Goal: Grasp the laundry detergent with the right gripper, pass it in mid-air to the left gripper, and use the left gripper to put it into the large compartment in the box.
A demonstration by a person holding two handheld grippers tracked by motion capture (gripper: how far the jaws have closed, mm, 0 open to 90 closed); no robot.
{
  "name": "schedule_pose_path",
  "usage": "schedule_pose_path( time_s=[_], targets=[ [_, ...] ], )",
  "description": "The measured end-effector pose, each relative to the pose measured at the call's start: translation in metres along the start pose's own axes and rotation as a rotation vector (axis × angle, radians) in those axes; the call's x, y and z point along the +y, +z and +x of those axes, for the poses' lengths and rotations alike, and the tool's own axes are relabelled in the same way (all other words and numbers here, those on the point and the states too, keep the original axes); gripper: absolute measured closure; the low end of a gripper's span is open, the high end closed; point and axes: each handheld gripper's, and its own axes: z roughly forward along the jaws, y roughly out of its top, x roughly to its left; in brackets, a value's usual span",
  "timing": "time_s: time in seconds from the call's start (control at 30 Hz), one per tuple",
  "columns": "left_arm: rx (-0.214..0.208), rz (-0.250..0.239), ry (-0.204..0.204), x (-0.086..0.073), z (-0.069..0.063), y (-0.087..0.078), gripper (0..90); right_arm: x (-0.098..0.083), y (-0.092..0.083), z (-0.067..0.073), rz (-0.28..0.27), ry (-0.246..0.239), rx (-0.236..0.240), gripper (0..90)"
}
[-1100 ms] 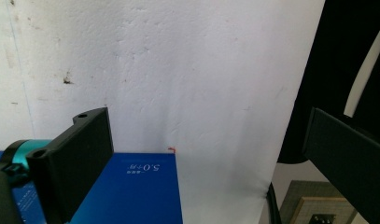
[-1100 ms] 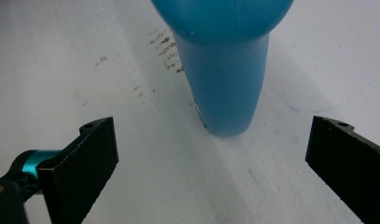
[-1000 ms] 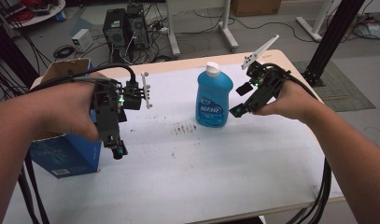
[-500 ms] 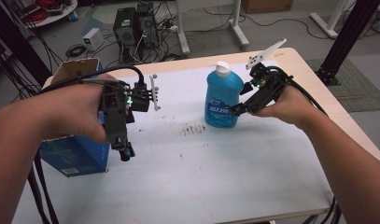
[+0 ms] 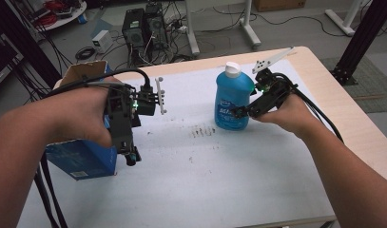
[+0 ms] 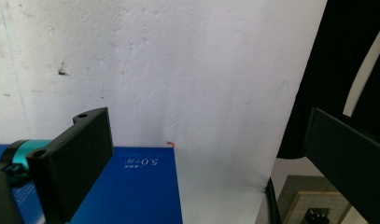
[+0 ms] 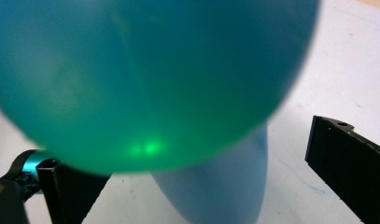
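Note:
A blue liquid bottle [image 5: 231, 102] with a white cap stands upright on the white table [image 5: 205, 180]. My right gripper [image 5: 239, 113] reaches it from the right, low on its body. In the right gripper view the bottle [image 7: 145, 79] looms between the two wide-apart jaws of the right gripper [image 7: 206, 184], and the right jaw stands clear of it. My left gripper [image 5: 130, 159] points toward the table's near edge beside a blue box [image 5: 82, 159]. Its own view shows the left gripper [image 6: 211, 158] open, with the blue box [image 6: 131, 186] below its left jaw.
An open cardboard box [image 5: 84, 71] stands behind the left hand at the table's far left. Dark smudges [image 5: 203, 130] mark the table's middle. Computer cases and cables [image 5: 143, 28] lie on the floor beyond the table. A black frame post [image 5: 362, 42] stands far right.
The right gripper has closed in on the bottle until its jaws straddle the lower body. The left gripper has drifted slightly right over the blue box.

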Motion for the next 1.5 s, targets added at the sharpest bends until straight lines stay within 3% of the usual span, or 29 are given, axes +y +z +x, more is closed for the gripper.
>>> schedule_pose_path(
  time_s=[0.23, 0.47, 0.63, 1.03, 1.1, 1.5],
  targets=[
    [0.001, 0.003, 0.005, -0.001, 0.000, 0.000, 1.7, -0.001, 0.004, 0.000, -0.050, 0.012, 0.010, 2.5],
    [0.000, 0.004, -0.003, -0.001, 0.000, 0.000, 1.7, -0.004, 0.009, 0.001, -0.053, 0.004, 0.001, 3.8],
    [0.000, 0.003, -0.002, -0.001, 0.001, 0.000, 1.7, -0.004, 0.010, 0.002, -0.060, -0.011, 0.011, 12.7],
    [0.001, 0.008, -0.001, 0.000, 0.003, 0.001, 1.7, -0.004, 0.009, 0.004, -0.064, -0.019, -0.018, 18.6],
    [-0.002, 0.008, -0.002, 0.000, 0.003, 0.001, 1.7, -0.004, 0.008, 0.004, -0.072, -0.025, -0.014, 23.8],
    [-0.002, 0.010, -0.003, 0.002, 0.005, 0.003, 1.7, -0.003, 0.008, 0.004, -0.086, -0.039, -0.007, 27.1]
  ],
)
